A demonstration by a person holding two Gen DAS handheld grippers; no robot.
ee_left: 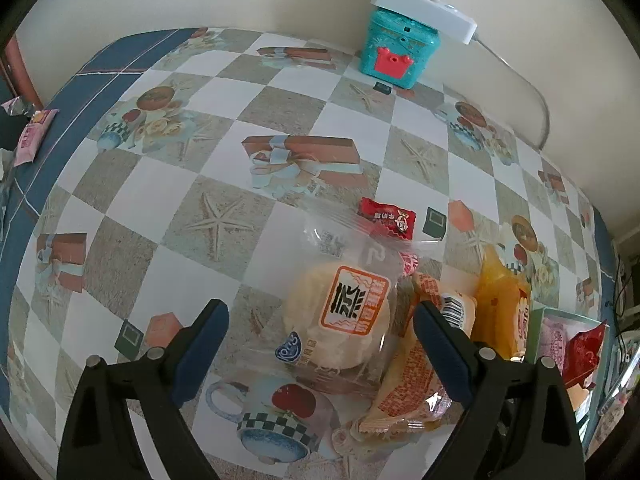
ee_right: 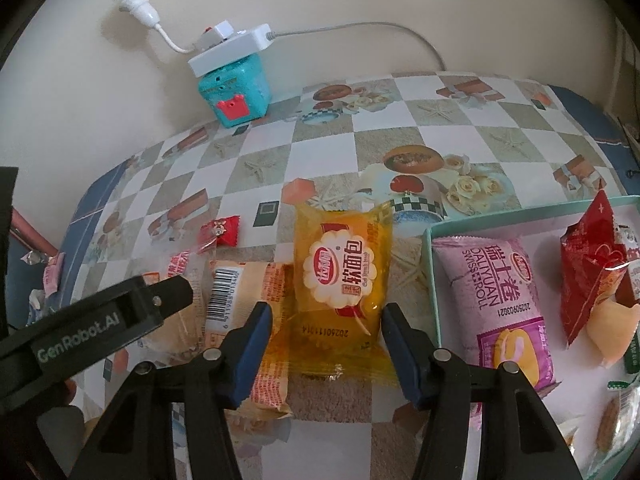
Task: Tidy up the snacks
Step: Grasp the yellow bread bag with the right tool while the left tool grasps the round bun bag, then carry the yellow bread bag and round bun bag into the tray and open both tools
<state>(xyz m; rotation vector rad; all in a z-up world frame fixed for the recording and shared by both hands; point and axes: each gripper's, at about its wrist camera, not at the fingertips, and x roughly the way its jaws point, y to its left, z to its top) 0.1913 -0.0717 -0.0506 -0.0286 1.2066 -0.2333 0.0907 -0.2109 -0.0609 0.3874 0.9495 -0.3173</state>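
My right gripper (ee_right: pixel 328 310) is shut on a yellow soft-bread packet (ee_right: pixel 340 276), one blue pad pressing each side of its lower half as it lies on the table. That packet also shows in the left wrist view as the yellow bread packet (ee_left: pixel 496 304). My left gripper (ee_left: pixel 320 312) is open and straddles a clear-wrapped round steamed cake (ee_left: pixel 340 312) without touching it. Its right finger hangs over an orange-printed bun packet (ee_left: pixel 412 388), which lies beside the yellow one as the barcoded packet (ee_right: pixel 240 292). A small red candy (ee_left: pixel 386 216) lies just beyond the cake.
A teal tray (ee_right: pixel 432 240) on the right holds a pink Swiss roll packet (ee_right: pixel 496 292) and a red packet (ee_right: pixel 588 264). At the back wall a teal toy box (ee_left: pixel 396 52) carries a white power strip. A pink packet (ee_left: pixel 32 136) lies at the table's left edge.
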